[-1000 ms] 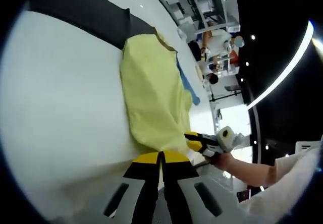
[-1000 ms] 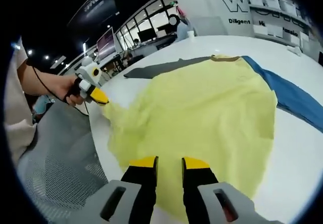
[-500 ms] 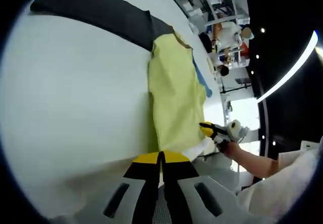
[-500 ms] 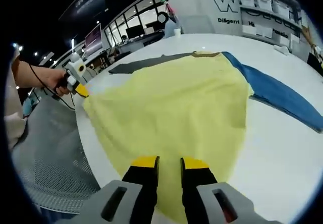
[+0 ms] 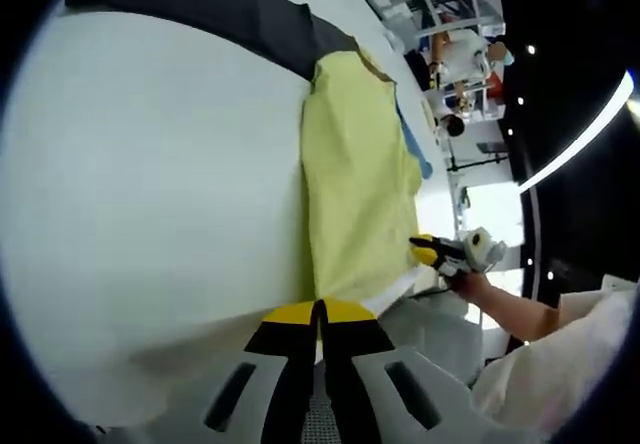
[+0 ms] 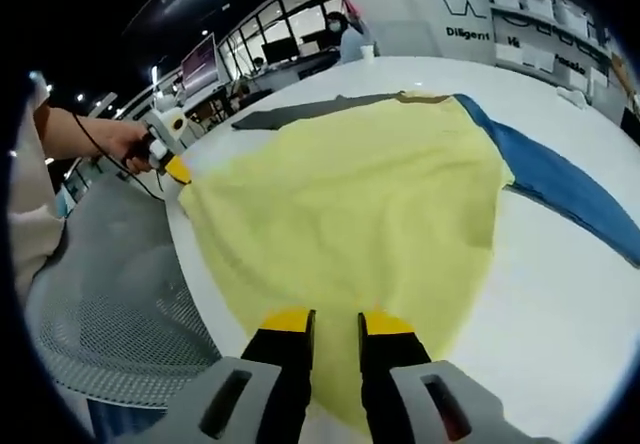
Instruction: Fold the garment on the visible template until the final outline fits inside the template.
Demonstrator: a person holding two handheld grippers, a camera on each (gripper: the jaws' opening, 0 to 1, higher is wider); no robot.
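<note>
A yellow garment (image 5: 360, 184) lies spread on the white table (image 5: 150, 184), its collar end against a black strip (image 5: 200, 9) and a blue strip (image 5: 412, 149) along its far side. My left gripper (image 5: 320, 312) is shut on the garment's near edge. A hand holds my right gripper (image 5: 425, 251) at the other corner of that hem. In the right gripper view the garment (image 6: 360, 194) lies flat ahead, with my right gripper (image 6: 335, 322) shut on its hem. The left gripper (image 6: 178, 171) pinches the far left corner. The black strip (image 6: 300, 112) and blue strip (image 6: 570, 189) border the garment.
The table (image 6: 560, 294) edge runs just beneath the held hem. A grey mesh chair (image 6: 110, 304) stands off the table to the left. Desks, screens and people (image 5: 460, 64) fill the background beyond the table.
The bunched hem has been drawn out straight between the two grippers, and the garment now lies flatter. Both grippers stay shut on it.
</note>
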